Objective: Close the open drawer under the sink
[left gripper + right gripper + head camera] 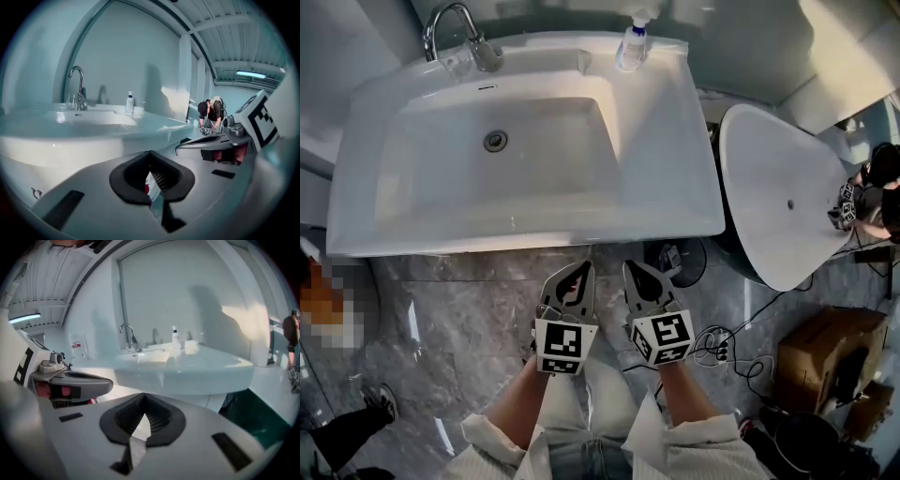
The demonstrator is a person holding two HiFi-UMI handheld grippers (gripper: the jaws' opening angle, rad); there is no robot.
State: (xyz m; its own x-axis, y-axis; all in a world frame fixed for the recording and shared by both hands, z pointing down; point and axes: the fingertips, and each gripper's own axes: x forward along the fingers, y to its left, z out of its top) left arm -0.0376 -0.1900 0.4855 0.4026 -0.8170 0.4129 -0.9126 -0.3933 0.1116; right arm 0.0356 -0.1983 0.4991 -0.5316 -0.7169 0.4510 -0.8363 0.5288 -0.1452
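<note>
Soap bottle (631, 47) beside faucet (478, 52); bathtub (769, 178), cardboard box (825, 352).

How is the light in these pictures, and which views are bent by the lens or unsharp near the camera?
Head view: even light, soft glare on the front rim of the sink. Left gripper view: strong fisheye, dark corners; the left hand-held gripper is blurred up close. Right gripper view: same fisheye; soft shadows and a sunlit patch on the wall behind the faucet.

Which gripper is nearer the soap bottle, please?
Right. The right gripper is before the sink, in line with the soap bottle; the left gripper is beside it, farther off.
</note>
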